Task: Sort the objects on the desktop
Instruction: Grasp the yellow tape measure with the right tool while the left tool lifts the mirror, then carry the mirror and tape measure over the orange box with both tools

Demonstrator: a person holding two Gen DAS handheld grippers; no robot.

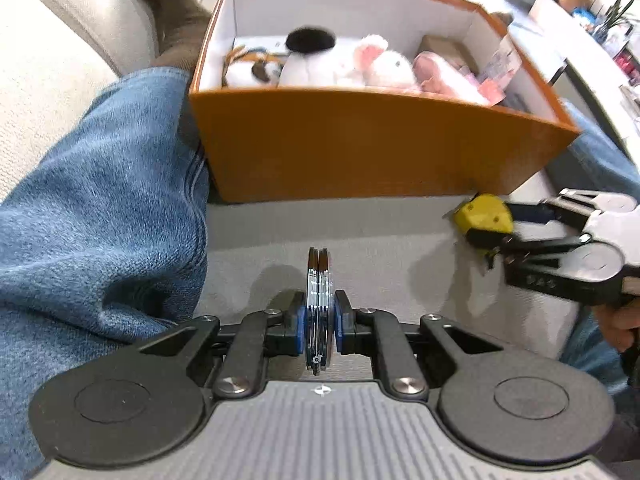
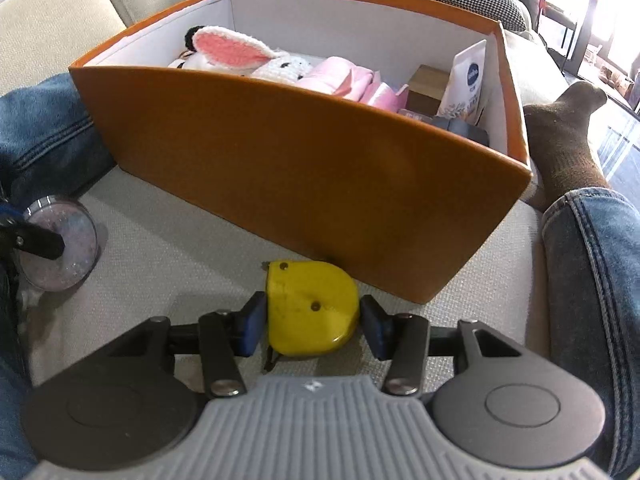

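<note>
Between the person's legs, on the grey cushion before the orange box, the left gripper is clamped on a round disc; the right gripper straddles the yellow tape measure, pads apart, so centre it before squeezing

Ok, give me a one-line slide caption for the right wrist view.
Right gripper straddles a yellow tape measure on the grey cushion before the orange box of plush toys.
</note>
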